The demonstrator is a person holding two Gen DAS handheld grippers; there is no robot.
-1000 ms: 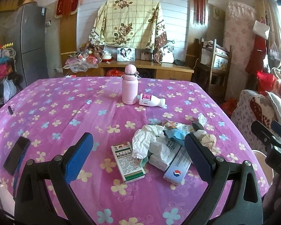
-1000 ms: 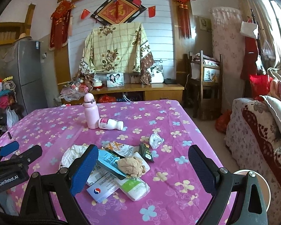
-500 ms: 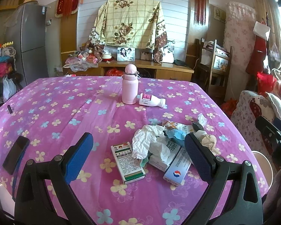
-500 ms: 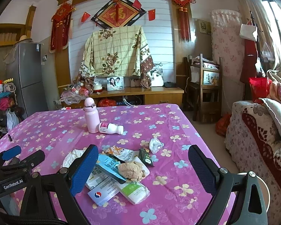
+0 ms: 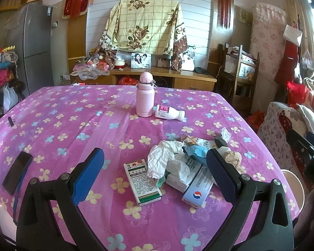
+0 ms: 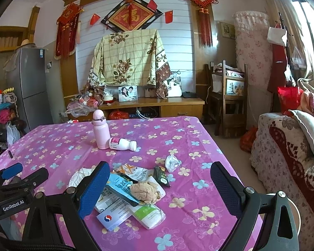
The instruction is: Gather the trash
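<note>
Left gripper (image 5: 155, 173) and right gripper (image 6: 160, 185), both wide open and empty, hover above crumpled paper-and-wrapper trash pile (image 6: 134, 190) near table's right edge, ready for pickup.

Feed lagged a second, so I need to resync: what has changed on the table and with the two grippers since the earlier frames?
The right gripper rose and drew back a little; its view now sits higher above the trash pile. The left gripper barely shifted. Both stayed open and empty. Pile, pink bottle, white bottle and phone lie unchanged.
</note>
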